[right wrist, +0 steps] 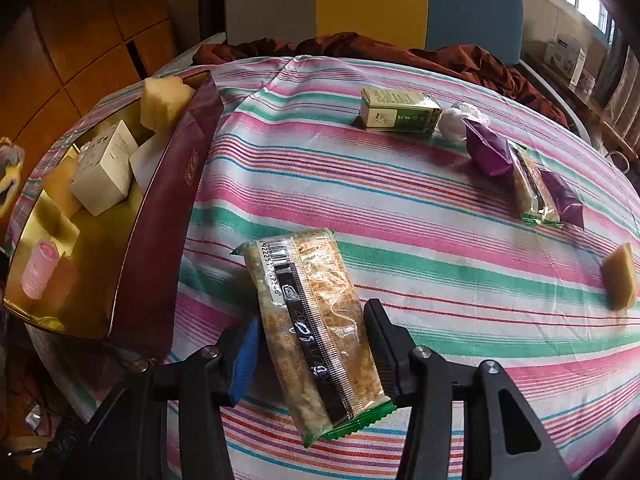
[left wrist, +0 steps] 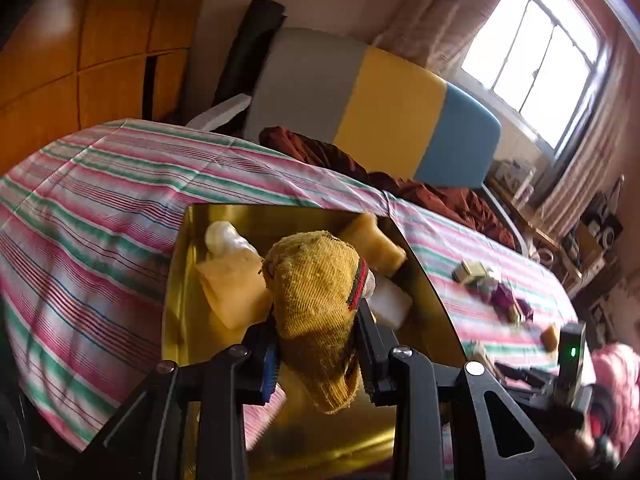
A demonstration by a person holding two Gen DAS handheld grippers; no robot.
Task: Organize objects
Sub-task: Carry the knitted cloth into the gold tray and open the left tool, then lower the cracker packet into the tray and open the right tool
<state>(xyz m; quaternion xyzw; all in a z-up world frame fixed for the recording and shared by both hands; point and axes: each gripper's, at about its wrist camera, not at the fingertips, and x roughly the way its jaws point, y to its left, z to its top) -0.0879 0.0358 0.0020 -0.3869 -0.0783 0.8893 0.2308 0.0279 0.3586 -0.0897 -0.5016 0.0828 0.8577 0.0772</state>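
Two grippers [left wrist: 316, 344] [right wrist: 316, 344], one sock [left wrist: 320, 304], one snack pack [right wrist: 316, 340]

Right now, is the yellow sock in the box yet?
Not yet: the yellow sock hangs clamped in the left tongs above the gold-lined box.

Daylight floods through a barred window [left wrist: 536, 60] with sheer curtains [left wrist: 432, 12]; wooden wardrobe panels [left wrist: 80, 40] line the wall behind a grey-yellow-blue headboard [left wrist: 372, 108].

Look at the snack pack [right wrist: 316, 336] you hold. Its white barcode label shows the digits "92225", and the rest are too bent to read. The dark strip has stamped numbers that look like "2021". The writing on the green box [right wrist: 400, 114], the white box [right wrist: 106, 168] and the red box wall [right wrist: 160, 224] is too small to read.
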